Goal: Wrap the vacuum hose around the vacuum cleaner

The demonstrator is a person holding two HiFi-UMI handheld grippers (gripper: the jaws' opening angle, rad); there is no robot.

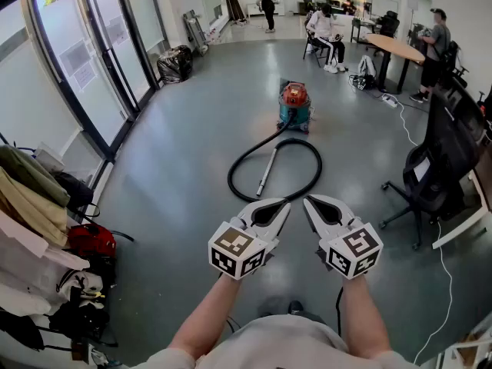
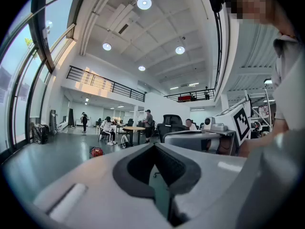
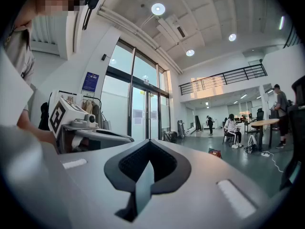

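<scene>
The vacuum cleaner, with a red top and teal body, stands on the grey floor some way ahead. Its black hose lies in a wide loop in front of it, and the metal wand lies inside the loop. My left gripper and right gripper are held side by side near me, short of the loop. Both are shut and hold nothing. The vacuum shows small and far off in the left gripper view and the right gripper view, beyond each gripper's closed jaws.
A black office chair stands at the right, with a white cable on the floor beside it. Hanging clothes and bags fill the left edge below glass doors. Several people are around a table at the back.
</scene>
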